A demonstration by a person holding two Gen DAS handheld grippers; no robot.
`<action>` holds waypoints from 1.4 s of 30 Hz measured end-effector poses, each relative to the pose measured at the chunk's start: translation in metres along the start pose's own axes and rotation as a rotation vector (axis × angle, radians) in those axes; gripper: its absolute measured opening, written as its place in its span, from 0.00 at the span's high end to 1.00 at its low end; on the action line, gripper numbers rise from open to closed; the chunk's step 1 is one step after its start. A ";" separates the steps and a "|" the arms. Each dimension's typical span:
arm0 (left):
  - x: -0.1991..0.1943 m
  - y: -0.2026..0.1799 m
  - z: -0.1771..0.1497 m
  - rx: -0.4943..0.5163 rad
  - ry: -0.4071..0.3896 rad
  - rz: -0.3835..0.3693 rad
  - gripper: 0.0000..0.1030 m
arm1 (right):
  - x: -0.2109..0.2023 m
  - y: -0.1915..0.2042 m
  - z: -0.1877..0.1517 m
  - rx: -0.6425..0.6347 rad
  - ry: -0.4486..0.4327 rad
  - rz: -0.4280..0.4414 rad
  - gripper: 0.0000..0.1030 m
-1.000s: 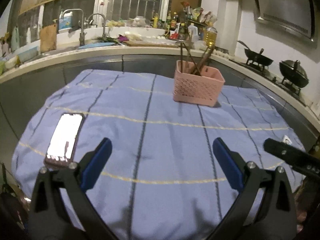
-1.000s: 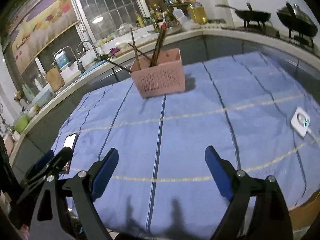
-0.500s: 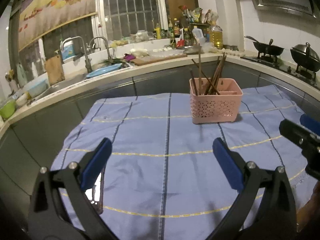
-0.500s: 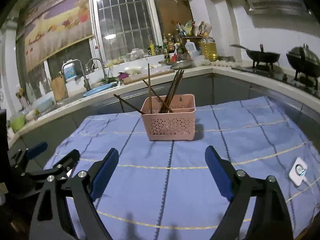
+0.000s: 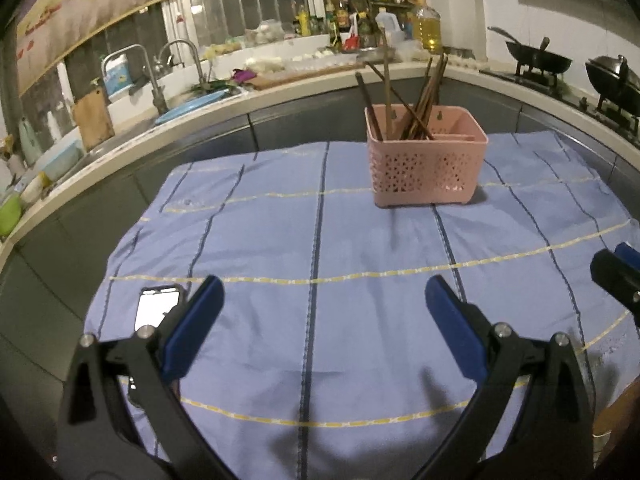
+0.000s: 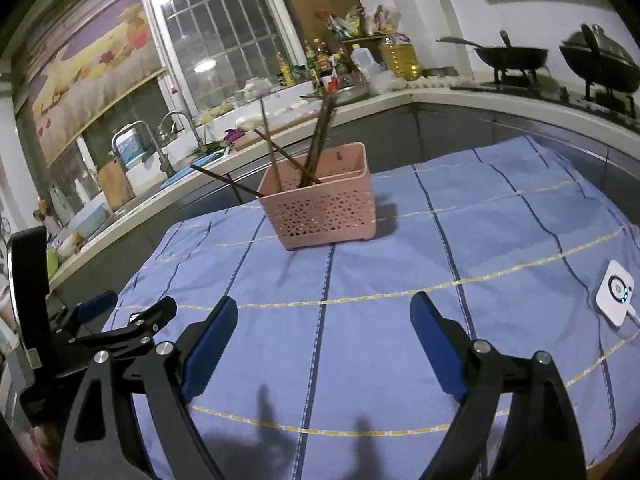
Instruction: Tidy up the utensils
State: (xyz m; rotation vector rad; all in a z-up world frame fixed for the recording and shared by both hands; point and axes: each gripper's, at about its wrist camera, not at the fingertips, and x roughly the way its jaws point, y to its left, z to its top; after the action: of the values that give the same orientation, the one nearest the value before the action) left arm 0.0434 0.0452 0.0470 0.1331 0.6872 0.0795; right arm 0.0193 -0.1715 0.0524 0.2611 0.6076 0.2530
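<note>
On the left edge of the blue cloth (image 5: 360, 240) my phone (image 5: 154, 307) has slid back into sight as both my hand-held grippers, left (image 5: 324, 312) and right (image 6: 324, 320), swung level, spread wide and empty, while the chopsticks (image 6: 316, 148) already stand in the pink basket (image 6: 324, 210) ahead.

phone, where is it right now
In the left wrist view the phone lies screen up near the left edge of the blue cloth, partly hidden behind the left finger of the left gripper.
</note>
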 end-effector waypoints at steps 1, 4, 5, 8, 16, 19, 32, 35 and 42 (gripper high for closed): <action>0.001 -0.002 0.001 0.003 0.001 0.003 0.06 | 0.001 -0.003 -0.001 0.010 0.006 0.003 0.16; 0.001 -0.008 0.003 0.012 -0.002 0.025 0.06 | 0.002 -0.009 -0.003 0.028 0.015 0.009 0.16; 0.002 -0.009 0.003 0.014 0.000 0.029 0.06 | 0.002 -0.011 -0.004 0.033 0.018 0.010 0.16; 0.005 -0.013 0.004 0.024 0.007 0.054 0.06 | 0.004 -0.015 -0.006 0.047 0.029 0.017 0.16; 0.005 -0.011 0.003 0.024 0.013 0.071 0.06 | 0.008 -0.016 -0.010 0.063 0.056 0.036 0.16; 0.004 -0.010 0.002 0.024 0.004 0.085 0.06 | 0.007 -0.015 -0.011 0.063 0.056 0.037 0.16; -0.007 -0.011 0.000 0.009 -0.016 0.033 0.06 | 0.007 -0.015 -0.011 0.066 0.060 0.037 0.16; -0.011 -0.011 0.002 0.006 -0.031 0.033 0.06 | 0.006 -0.014 -0.011 0.065 0.057 0.037 0.16; -0.018 -0.009 0.004 0.000 -0.062 0.076 0.06 | 0.006 -0.014 -0.011 0.064 0.058 0.037 0.16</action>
State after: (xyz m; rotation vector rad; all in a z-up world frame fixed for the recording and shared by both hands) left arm 0.0324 0.0342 0.0605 0.1614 0.6201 0.1472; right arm 0.0198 -0.1804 0.0359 0.3282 0.6698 0.2777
